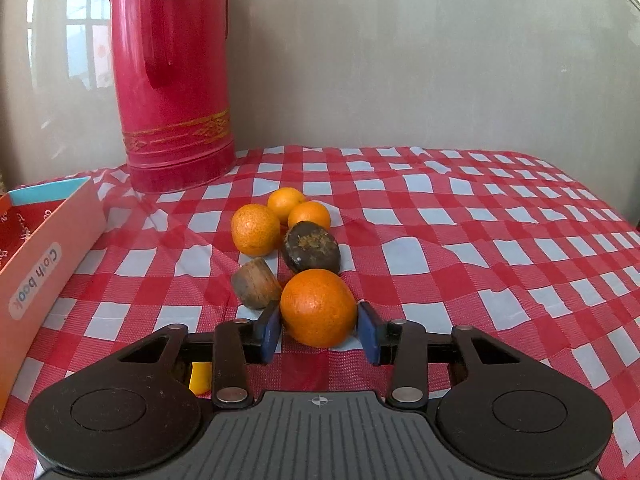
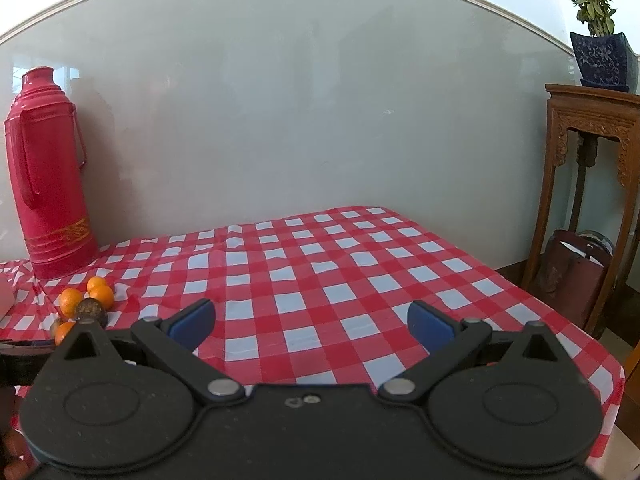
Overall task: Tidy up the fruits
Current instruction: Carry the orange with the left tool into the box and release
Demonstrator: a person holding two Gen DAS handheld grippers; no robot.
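My left tool (image 1: 318,330) has its blue pads (image 1: 270,330) on either side of the nearest orange (image 1: 318,307), and they look pressed to its skin — I'd call it gripped, though the fruit sits low on the checked cloth (image 1: 500,240) covering the tabletop. Just beyond it, to the left, lies a brownish, shrivelled fruit (image 1: 256,282), and straight behind it a dark, almost black one (image 1: 311,252). Farther back three more oranges cluster together: the large left one (image 1: 255,235), a far one (image 1: 285,204) and one to its right (image 1: 309,216), which touches the dark fruit. A tall red thermos flask (image 1: 172,76) stands upright at the far left against the wall. At the near left edge is an open box marked "Cloth book" (image 1: 44,264).

My right tool (image 2: 312,322) stands wide, nothing between its pads, over bare cloth near the middle of the tabletop, well apart from the fruit pile at its far left. Off to the right, a carved wooden stand (image 2: 592,128) carries a potted plant (image 2: 600,56).
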